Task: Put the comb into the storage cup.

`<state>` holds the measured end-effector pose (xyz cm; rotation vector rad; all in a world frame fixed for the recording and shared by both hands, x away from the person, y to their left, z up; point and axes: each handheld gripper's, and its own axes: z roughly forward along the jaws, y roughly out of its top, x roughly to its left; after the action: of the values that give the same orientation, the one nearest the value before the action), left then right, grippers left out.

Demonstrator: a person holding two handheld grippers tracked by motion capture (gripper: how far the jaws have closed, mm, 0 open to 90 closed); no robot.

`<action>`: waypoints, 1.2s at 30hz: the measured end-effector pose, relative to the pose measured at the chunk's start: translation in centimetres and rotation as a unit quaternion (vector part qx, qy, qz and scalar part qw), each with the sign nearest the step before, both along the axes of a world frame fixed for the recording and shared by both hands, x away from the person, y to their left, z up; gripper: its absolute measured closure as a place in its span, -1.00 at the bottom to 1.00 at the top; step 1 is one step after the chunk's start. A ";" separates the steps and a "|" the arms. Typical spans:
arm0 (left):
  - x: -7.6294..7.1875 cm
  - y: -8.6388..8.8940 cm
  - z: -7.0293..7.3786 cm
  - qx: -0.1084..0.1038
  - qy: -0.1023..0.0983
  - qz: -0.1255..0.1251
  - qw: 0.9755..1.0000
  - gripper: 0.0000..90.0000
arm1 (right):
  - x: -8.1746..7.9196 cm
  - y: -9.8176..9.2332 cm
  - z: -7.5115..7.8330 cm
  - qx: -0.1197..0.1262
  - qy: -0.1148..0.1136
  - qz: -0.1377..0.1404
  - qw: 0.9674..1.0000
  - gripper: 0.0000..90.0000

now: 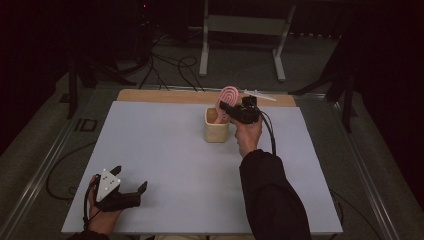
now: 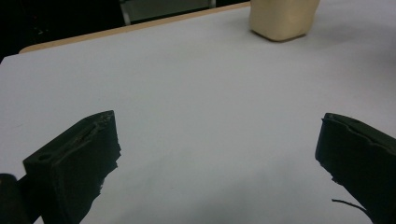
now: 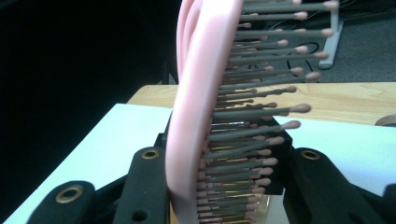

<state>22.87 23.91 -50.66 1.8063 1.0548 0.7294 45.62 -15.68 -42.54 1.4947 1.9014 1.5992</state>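
While the high view has the right gripper [image 1: 226, 108] clamping the pink hairbrush [image 1: 229, 96] over the beige cup [image 1: 216, 131], the left gripper [image 2: 217, 149] view shows wide, empty jaws, and the right gripper view's bristles [image 3: 252, 116] suggest lowering handle-first, kept upright.

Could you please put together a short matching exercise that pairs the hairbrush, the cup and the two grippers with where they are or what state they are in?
Things:
1. pink hairbrush
2. beige cup
3. left gripper
4. right gripper

States or places:
A. jaws open with nothing between them, at the near left corner of the table
B. standing upright on the table near its far edge
C. clamped between two jaws, its lower end down in the cup
D. shut on the brush, above the cup

Pairs: 1-C, 2-B, 3-A, 4-D
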 end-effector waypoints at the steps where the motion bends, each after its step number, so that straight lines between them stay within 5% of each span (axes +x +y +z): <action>1: 0.0 0.0 0.0 0.000 0.000 0.000 1.000 -0.99 | 0.0 0.0 0.0 -0.001 0.000 0.001 1.000 0.41; 36: 0.0 0.0 -0.1 0.001 0.001 -0.001 1.000 -0.99 | 0.7 0.3 -0.4 0.019 0.002 -0.003 1.000 0.35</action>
<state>22.88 23.88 -50.73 1.8096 1.0537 0.7285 46.35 -15.34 -42.90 1.5174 1.8772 1.6389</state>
